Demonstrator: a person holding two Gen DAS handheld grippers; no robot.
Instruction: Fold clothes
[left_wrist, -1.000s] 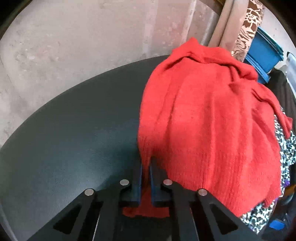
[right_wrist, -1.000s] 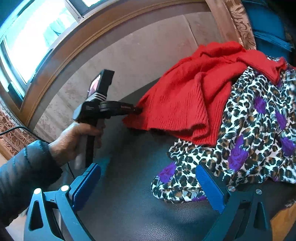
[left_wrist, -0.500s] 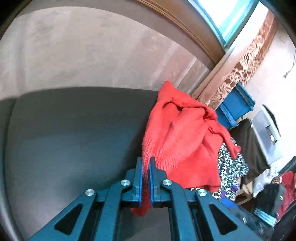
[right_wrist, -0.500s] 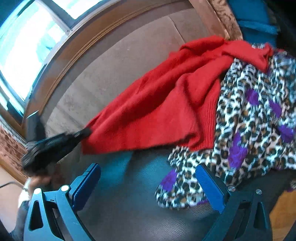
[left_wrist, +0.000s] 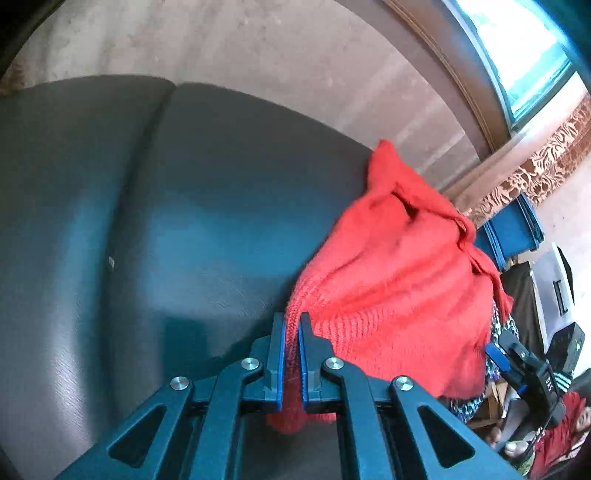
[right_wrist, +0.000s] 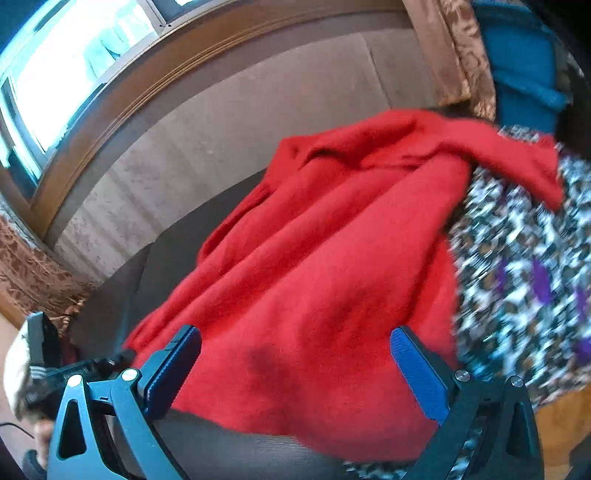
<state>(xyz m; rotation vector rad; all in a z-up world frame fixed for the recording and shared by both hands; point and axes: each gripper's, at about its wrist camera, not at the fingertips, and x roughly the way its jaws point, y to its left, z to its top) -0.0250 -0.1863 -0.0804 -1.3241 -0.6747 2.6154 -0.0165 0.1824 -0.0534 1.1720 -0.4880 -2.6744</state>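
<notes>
One claw (left_wrist: 291, 325) pinches sweater (left_wrist: 399, 280).

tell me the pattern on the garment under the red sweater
Leopard print with purple flowers, clearest in the right wrist view.

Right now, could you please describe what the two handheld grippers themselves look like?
Each is a black frame with triangular cut-outs and silver pivot bolts. The left gripper has flat blue-faced fingers; the right gripper carries ribbed blue pads.

Dark tongs (left_wrist: 291, 321), blue pads (right_wrist: 417, 369), silver screws (left_wrist: 249, 363)
</notes>
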